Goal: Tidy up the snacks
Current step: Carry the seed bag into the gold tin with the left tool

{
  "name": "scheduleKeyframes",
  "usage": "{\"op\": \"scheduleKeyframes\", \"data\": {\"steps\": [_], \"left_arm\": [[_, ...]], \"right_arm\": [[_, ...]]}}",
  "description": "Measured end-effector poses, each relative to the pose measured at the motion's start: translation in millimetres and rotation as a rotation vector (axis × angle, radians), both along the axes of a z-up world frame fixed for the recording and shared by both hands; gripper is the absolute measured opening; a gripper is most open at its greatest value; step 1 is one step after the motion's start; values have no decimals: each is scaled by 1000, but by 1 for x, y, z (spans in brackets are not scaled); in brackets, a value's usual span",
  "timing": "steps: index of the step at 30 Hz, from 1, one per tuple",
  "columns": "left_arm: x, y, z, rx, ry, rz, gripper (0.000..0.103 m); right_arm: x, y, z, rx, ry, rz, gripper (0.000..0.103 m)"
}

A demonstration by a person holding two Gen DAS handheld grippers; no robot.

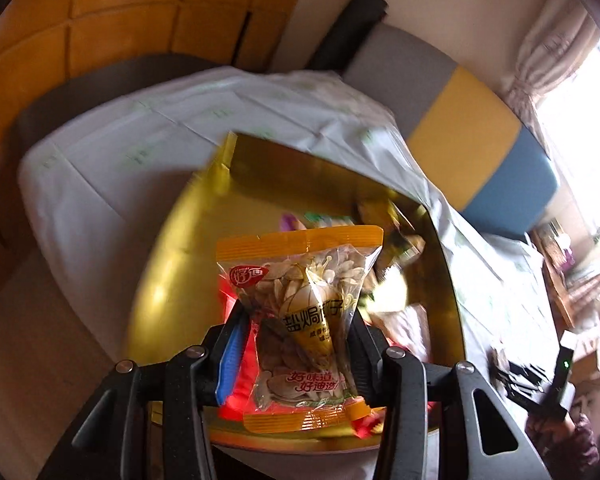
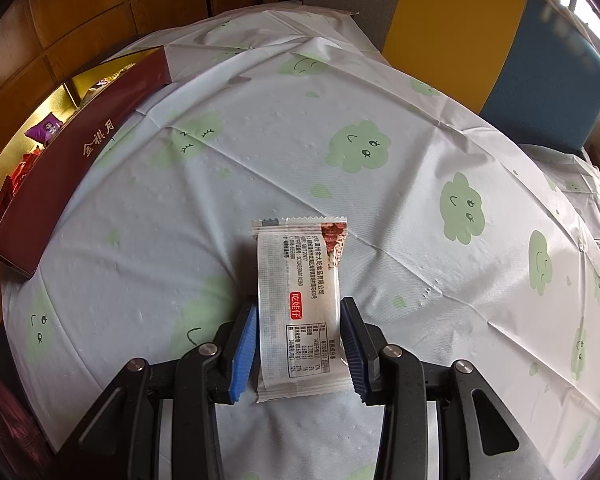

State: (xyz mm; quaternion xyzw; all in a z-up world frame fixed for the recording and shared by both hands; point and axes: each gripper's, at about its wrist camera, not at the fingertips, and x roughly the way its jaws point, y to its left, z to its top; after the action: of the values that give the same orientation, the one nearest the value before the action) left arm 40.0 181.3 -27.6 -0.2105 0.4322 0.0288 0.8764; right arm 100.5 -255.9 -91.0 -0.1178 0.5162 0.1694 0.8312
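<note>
My left gripper (image 1: pixel 296 316) is shut on a clear seed packet (image 1: pixel 300 280) with orange ends, gripped at its middle and held upright. It hangs over a gold-lined box (image 1: pixel 180 248) in which several blurred snack packets (image 1: pixel 396 280) lie. My right gripper (image 2: pixel 299 308) points down at the table, its blue pads (image 2: pixel 246 344) pressed on both long sides of a white snack bar packet (image 2: pixel 300 264) printed with small text. The same box shows at the left of the right wrist view with its maroon wall (image 2: pixel 84 152), a purple packet (image 2: pixel 46 128) and red packets (image 2: pixel 22 168) inside.
A white tablecloth (image 2: pixel 380 208) with green cloud faces covers the round table. Behind it stand chair backs in grey (image 1: pixel 400 68), yellow (image 2: pixel 452 24) and blue (image 2: pixel 548 80). A wooden panelled wall (image 1: pixel 120 8) rises at the far left. A sleeved hand (image 1: pixel 572 436) holds a black handle (image 1: pixel 556 380) at the right edge.
</note>
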Motion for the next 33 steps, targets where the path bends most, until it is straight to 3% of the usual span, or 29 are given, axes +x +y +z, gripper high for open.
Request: {"op": "scheduleKeyframes", "data": {"steps": [5, 12, 21, 26, 31, 33], "left_arm": [[10, -22, -11, -7, 38, -51, 47], [32, -25, -43, 20, 169, -37, 48], [29, -29, -37, 117, 138, -45, 52], [25, -27, -24, 119, 66, -70, 66], [18, -27, -13, 191, 45, -55, 64], [14, -28, -11, 225, 44, -51, 51]], "right_arm": [[0, 0, 0, -3, 0, 2, 41], [0, 0, 0, -5, -1, 3, 41], [0, 0, 0, -6, -2, 3, 41], [0, 0, 0, -12, -5, 4, 41], [0, 1, 0, -23, -9, 9, 41], [0, 2, 0, -27, -11, 11, 41]]}}
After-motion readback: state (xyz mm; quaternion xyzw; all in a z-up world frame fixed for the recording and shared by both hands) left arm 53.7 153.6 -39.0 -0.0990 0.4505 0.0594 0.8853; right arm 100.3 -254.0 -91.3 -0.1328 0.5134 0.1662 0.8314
